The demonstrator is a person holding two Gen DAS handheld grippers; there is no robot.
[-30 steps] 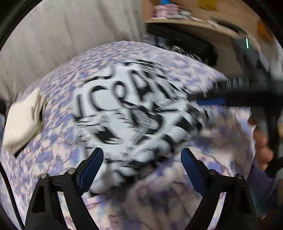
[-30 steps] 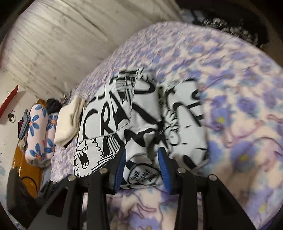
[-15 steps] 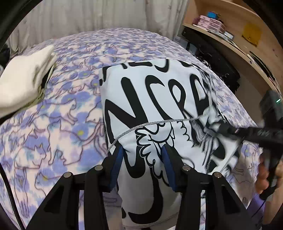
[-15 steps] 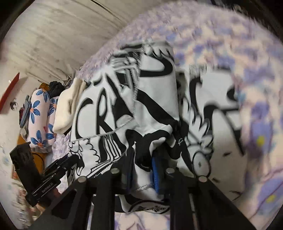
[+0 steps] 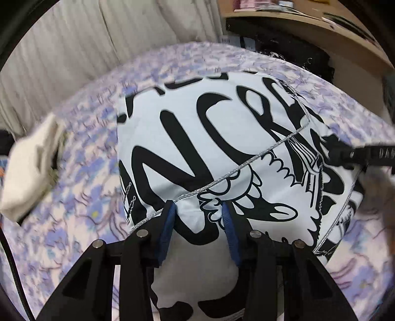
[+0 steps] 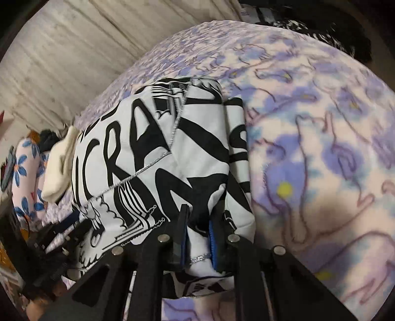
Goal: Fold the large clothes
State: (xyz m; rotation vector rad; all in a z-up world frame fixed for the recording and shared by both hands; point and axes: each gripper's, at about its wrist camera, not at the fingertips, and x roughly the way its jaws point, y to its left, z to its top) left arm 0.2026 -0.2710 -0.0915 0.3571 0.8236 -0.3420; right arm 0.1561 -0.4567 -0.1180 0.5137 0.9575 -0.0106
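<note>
A large white garment with bold black lettering and cartoon print [image 5: 222, 138] lies partly folded on a bed with a purple-and-pink patterned cover [image 5: 81, 217]. My left gripper [image 5: 198, 210] is shut on the garment's near edge, cloth bunched between its blue pads. My right gripper [image 6: 197, 217] is shut on the garment's [image 6: 158, 158] other near edge, with a silver-stitched hem between the pads. The right gripper also shows in the left wrist view [image 5: 350, 154] at the garment's right side. The left gripper also shows in the right wrist view [image 6: 56, 237] at lower left.
A folded cream cloth [image 5: 32, 163] lies on the bed left of the garment. White curtains [image 5: 98, 37] hang behind the bed. A wooden shelf [image 5: 308, 22] stands at the back right. Flowered pillows [image 6: 24, 172] lie beyond the bed's left end.
Both grippers closed on the garment's near edges. The left went from open above the bed to shut on cloth. The garment now lies drawn flatter, with a folded layer on top.
</note>
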